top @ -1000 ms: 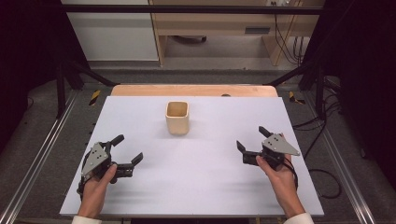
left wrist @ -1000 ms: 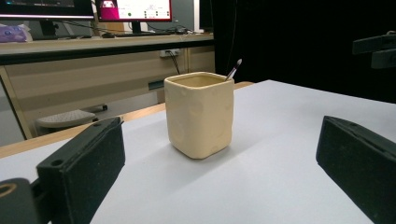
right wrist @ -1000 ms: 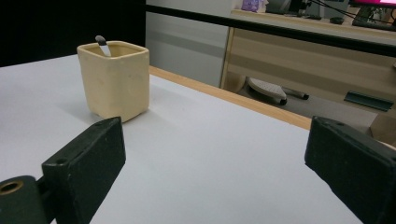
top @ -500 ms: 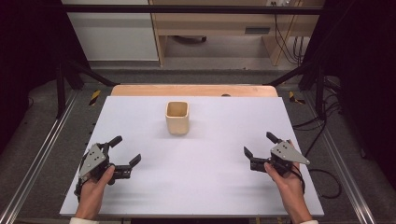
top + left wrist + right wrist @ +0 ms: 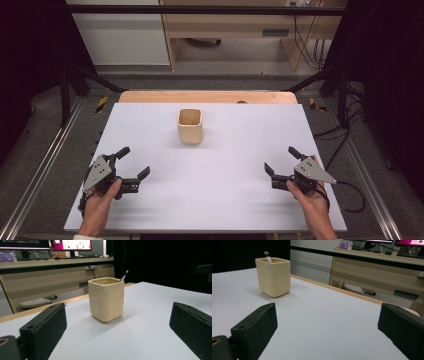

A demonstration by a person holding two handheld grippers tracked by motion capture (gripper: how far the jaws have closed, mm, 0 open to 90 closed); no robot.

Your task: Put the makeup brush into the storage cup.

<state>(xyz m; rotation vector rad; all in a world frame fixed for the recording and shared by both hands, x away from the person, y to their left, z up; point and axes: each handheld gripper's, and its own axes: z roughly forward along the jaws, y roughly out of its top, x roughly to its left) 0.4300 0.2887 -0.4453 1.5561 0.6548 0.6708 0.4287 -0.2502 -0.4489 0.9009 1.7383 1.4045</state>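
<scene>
1. My right gripper (image 5: pixel 280 166) has drawn back toward me since a second ago; my left gripper (image 5: pixel 133 164) stayed put.
2. Both have jaws apart, empty.
3. The cream square ceramic cup (image 5: pixel 190 125) stands well ahead, between them, on the white bench (image 5: pixel 225 200), untouched.

The right gripper (image 5: pixel 329 332) holds its two black jaws wide apart, low over the white table (image 5: pixel 319 315); a cream square cup (image 5: pixel 273 277) stands upright far left, well apart; a thin dark-tipped stick (image 5: pixel 267 256) leans inside it.

Cup (image 5: pixel 190 126) mid-table (grippers flanking, nearer)
</scene>
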